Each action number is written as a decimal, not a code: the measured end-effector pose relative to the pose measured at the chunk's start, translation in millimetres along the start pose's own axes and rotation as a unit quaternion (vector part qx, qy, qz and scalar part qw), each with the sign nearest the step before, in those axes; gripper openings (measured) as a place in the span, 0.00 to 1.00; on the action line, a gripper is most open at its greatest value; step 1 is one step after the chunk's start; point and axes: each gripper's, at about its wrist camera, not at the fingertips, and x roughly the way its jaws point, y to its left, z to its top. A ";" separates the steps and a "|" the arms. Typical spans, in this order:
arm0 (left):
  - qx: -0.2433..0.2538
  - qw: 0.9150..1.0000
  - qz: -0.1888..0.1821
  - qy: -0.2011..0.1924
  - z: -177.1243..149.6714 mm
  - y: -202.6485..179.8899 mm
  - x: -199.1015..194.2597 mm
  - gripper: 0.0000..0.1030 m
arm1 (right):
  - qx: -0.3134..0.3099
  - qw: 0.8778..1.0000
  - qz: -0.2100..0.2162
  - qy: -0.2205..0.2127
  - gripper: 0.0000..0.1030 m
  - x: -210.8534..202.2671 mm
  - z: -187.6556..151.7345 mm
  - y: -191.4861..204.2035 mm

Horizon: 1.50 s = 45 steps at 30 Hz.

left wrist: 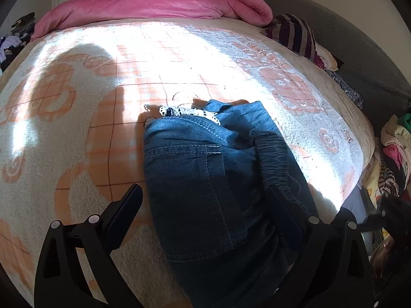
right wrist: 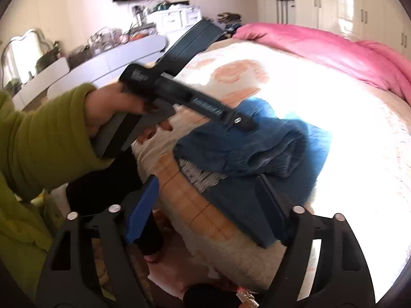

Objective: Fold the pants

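Denim pants (left wrist: 205, 179) lie folded into a thick bundle on the bed (left wrist: 77, 118), close to its near edge and well away from the pink quilt (left wrist: 159, 2) bunched along the far edge. In the left wrist view the bundle's long axis runs from the near edge toward that quilt, with the gathered elastic waistband (left wrist: 277, 159) along its right side and a stitched back pocket facing up. A scrap of white cloth with black spots (left wrist: 190, 111) pokes out at the bundle's far end.

Both tools hover low over the pants. The left tongs (left wrist: 208, 200) point across the bed toward the quilt, fingers spread wide, one over the bare blanket to the left of the denim and the other over the waistband; whether they touch the cloth I cannot tell. From the right wrist view, the left hand (right wrist: 113, 110), in a green sleeve (right wrist: 43, 138), grips the tool's handle, and the tool slants down over the pants from the bed's edge.

The right tongs (right wrist: 205, 205) come in from the bed's edge, also spread apart and gripping nothing, with the right finger over the denim and the left finger hanging past the mattress edge.

A striped cushion (left wrist: 295, 36) rests near the bed's far right corner.
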 end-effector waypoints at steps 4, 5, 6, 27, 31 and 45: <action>-0.008 1.000 0.003 -0.005 0.8 -0.8 -8.2 0.96 | 0.005 0.999 -0.023 -0.036 0.80 -17.6 7.5 -5.0; -0.010 1.000 0.002 -0.008 1.1 -1.0 -10.3 0.96 | 0.006 0.999 -0.028 -0.042 0.81 -20.7 8.8 -5.8; -0.011 1.000 0.002 -0.010 0.5 -1.2 -12.6 0.96 | 0.008 0.998 -0.034 -0.048 0.83 -25.0 12.0 -8.4; -0.009 0.997 0.031 -0.067 -6.9 -3.8 -65.4 0.96 | 0.056 0.982 -0.119 -0.134 0.91 -45.8 38.7 -40.9; -0.011 0.997 0.035 -0.073 -9.5 -3.9 -70.7 0.96 | 0.056 0.981 -0.131 -0.129 0.91 -42.8 39.4 -38.6; -0.004 0.996 0.055 -0.074 -21.3 -2.3 -73.5 0.96 | 0.069 0.977 -0.174 -0.101 0.91 -27.5 35.5 -46.0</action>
